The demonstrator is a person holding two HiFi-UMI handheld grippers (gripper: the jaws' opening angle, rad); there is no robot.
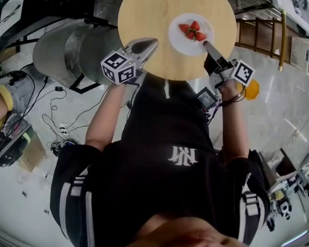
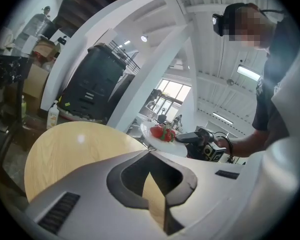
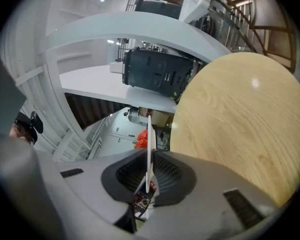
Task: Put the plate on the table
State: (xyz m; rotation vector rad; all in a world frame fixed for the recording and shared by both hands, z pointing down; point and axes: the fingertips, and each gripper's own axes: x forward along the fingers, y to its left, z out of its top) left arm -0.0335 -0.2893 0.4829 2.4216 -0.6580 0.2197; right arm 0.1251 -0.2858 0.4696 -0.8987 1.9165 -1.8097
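Pale floor with loose cables at the left, and a round wooden table straight ahead of you. Your right gripper is clamped on the near right rim of the white plate; its own view shows the rim edge-on, pinched between the pads. The plate sits level over the right part of the tabletop and carries red strawberries. You can't tell whether its underside touches the wood. Your left gripper is over the near left part of the table, just beside the plate and not touching it. Its jaws are together with nothing between them. A wooden railing stands at the far right.
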